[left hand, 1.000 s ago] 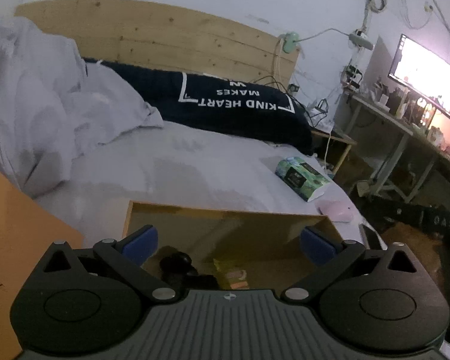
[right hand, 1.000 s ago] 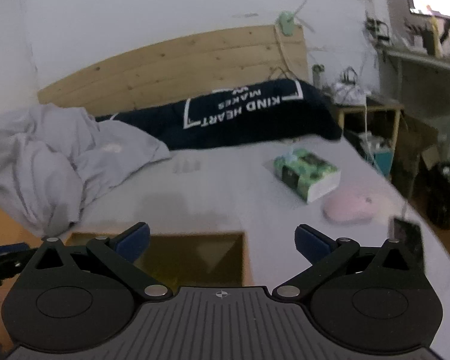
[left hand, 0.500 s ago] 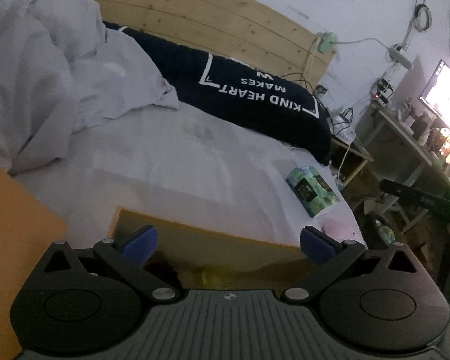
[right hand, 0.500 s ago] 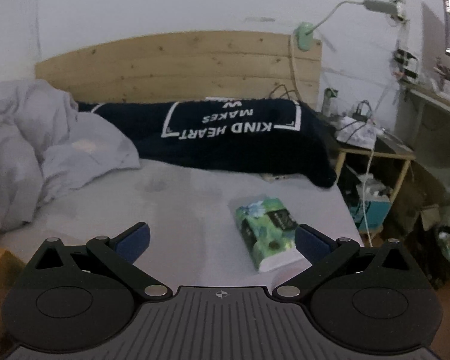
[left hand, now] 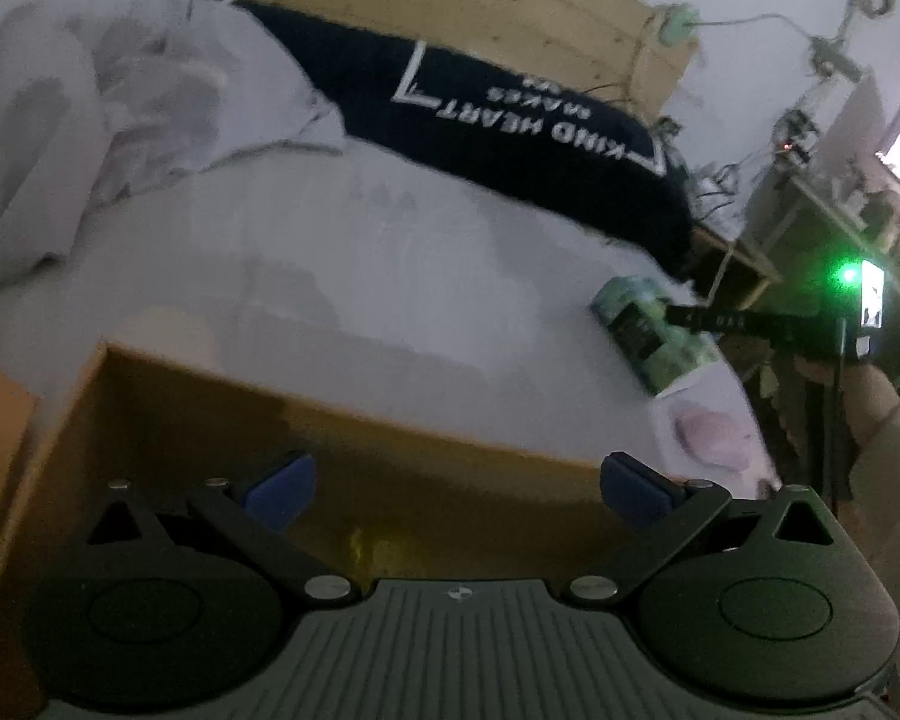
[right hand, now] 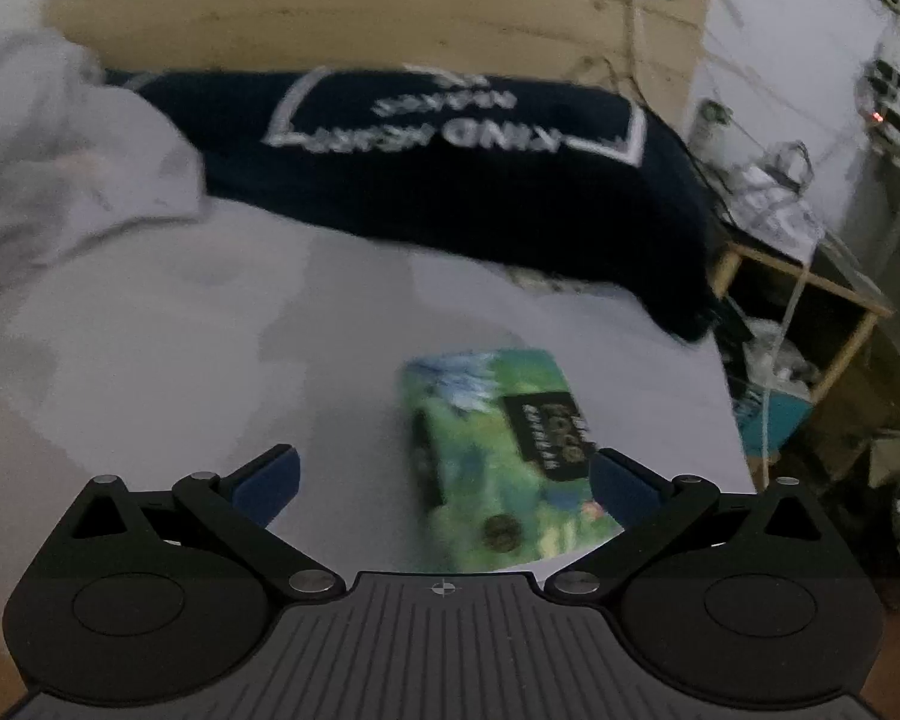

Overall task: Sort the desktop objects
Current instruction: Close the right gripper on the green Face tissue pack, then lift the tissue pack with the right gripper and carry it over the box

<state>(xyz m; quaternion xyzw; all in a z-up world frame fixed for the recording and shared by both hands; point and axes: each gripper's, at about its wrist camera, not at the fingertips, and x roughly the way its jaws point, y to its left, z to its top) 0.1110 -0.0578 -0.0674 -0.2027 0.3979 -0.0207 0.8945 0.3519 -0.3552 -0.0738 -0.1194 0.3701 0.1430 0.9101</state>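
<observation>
- Left gripper point(left hand: 456, 483) is spread wide with nothing between the blue pads point(left hand: 279, 489); it hangs right over the open cardboard box point(left hand: 390, 456), which sits on the white bed sheet point(left hand: 390, 276).
- Something yellowish sits down inside the box, but it's too dark and blurry to say what it is.
- Right gripper point(right hand: 444, 480) is wide apart too, holding nothing. The green tissue pack point(right hand: 498, 456) lies flat on the sheet between its fingertips, closer to the right pad point(right hand: 621, 489). Whether that pad touches the pack, can't tell, the frame's blurry.
- From the left wrist view, that same tissue pack point(left hand: 648, 330) is off to the right near the bed edge, with the right gripper's black finger reaching over it.
- Just in front of the pack on that side is a pink mouse-shaped thing point(left hand: 714, 438), close to the box's right corner but not touching it.
- Further back, a rumpled grey blanket point(left hand: 78, 120) is piled on the left.
- Behind that, a dark navy pillow point(right hand: 450, 168) with "KIND HEART MAKES" printed on it lies across the bed.
- Farthest back is the wooden headboard point(right hand: 360, 6) against the wall, plus a wooden bedside stand point(right hand: 810, 312) on the right.
</observation>
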